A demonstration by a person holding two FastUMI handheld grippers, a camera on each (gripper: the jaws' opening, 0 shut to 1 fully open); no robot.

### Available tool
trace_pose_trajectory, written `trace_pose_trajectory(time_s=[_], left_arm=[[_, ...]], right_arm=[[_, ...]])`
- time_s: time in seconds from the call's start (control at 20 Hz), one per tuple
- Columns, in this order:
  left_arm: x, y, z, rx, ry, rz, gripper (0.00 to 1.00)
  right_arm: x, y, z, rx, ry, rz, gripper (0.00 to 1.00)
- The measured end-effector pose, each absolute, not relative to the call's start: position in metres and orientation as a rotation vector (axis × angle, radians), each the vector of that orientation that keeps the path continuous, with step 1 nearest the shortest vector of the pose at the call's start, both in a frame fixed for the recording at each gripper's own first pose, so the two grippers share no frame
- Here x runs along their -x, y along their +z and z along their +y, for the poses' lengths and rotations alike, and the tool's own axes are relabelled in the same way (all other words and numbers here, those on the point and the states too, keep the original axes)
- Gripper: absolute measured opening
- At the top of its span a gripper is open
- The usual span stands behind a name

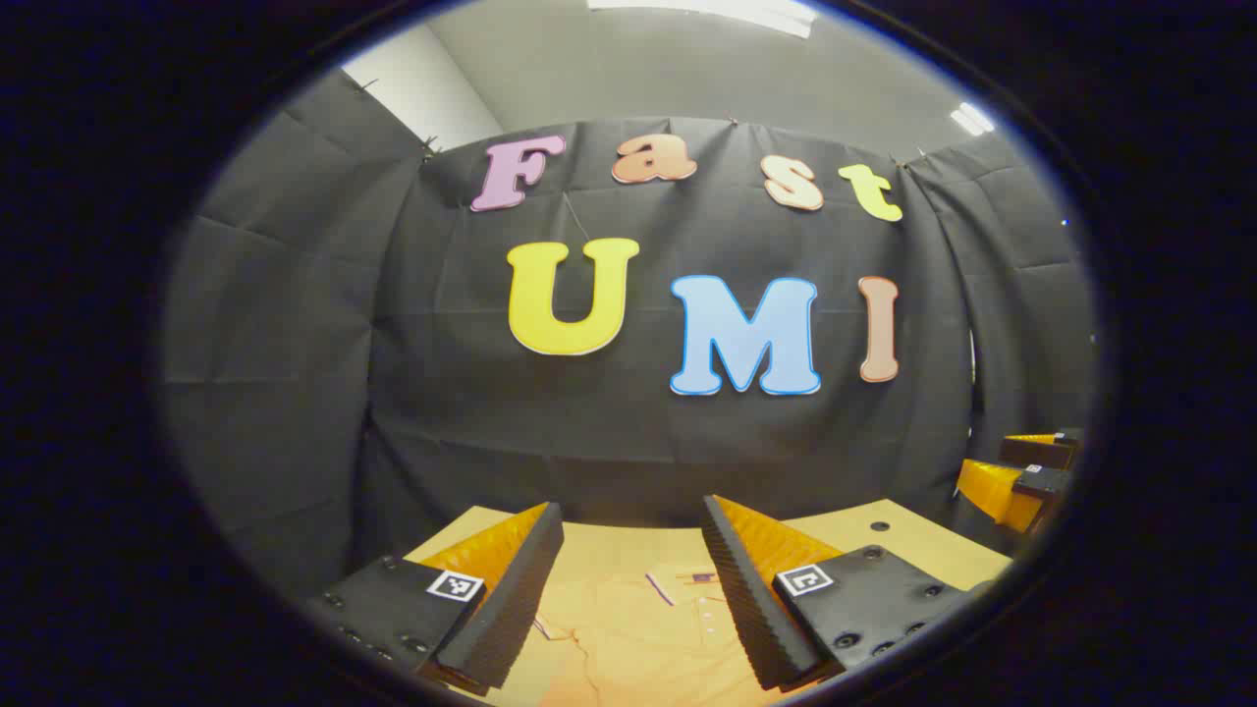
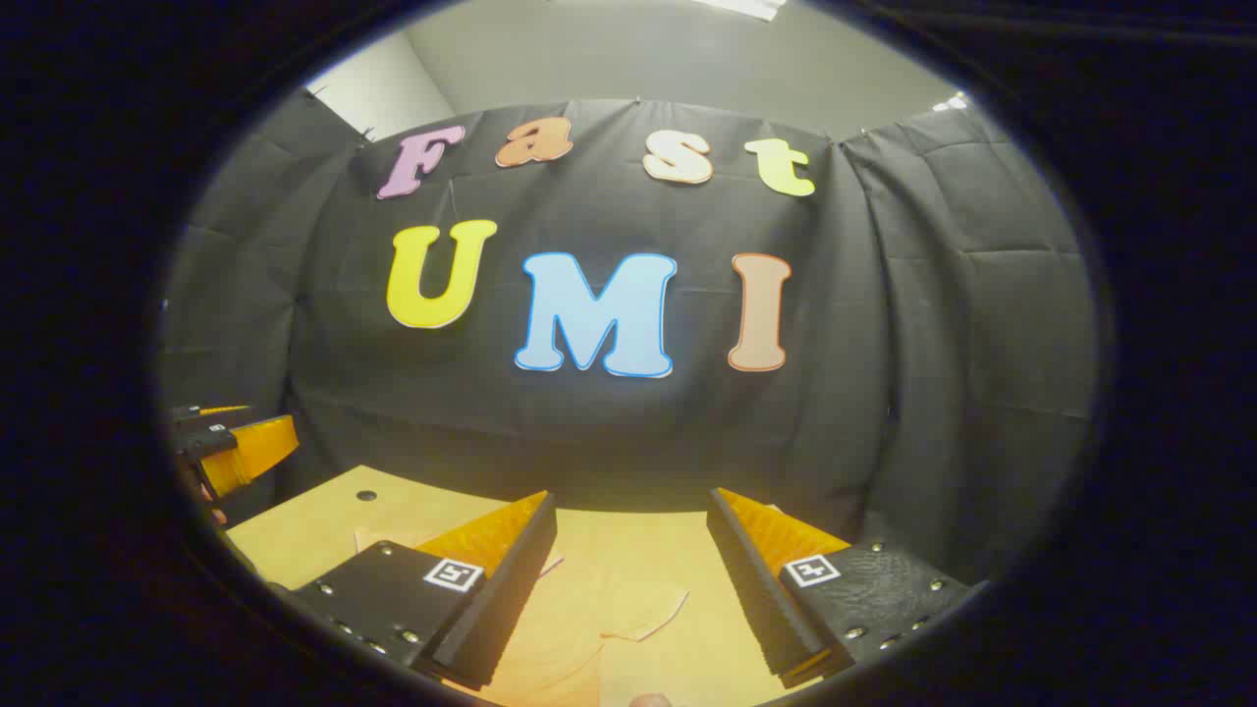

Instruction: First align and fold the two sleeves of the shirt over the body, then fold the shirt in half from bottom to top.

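I have both grippers, left (image 1: 633,579) and right (image 2: 628,579), held above the table (image 2: 324,520) with jaws wide apart and nothing between them. The shirt (image 1: 628,638) lies flat on the table below, its collar and placket under the left gripper and a sleeve (image 2: 628,609) under the right. It looks thin, soft and light, so I'd pinch each sleeve near its cuff edge, low against the table, expecting it to drape and wrinkle.
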State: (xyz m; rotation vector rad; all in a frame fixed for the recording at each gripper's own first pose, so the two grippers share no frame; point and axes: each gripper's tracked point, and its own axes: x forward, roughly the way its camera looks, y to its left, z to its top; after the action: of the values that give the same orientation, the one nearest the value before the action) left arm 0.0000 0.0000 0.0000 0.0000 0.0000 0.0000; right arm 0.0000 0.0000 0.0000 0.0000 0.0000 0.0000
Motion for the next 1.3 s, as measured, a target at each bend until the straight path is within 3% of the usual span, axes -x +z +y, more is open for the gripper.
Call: trace_pose_trajectory(time_s=[0.85,1.3], left_arm=[[-0.024,-0.019,0.013,-0.009,0.052,0.015,0.94],[-0.037,-0.047,0.006,-0.021,0.080,0.075,0.94]], right_arm=[[-0.023,-0.018,-0.001,0.048,0.027,0.042,0.96],[-0.071,-0.080,-0.026,0.023,0.007,0.172,0.96]])
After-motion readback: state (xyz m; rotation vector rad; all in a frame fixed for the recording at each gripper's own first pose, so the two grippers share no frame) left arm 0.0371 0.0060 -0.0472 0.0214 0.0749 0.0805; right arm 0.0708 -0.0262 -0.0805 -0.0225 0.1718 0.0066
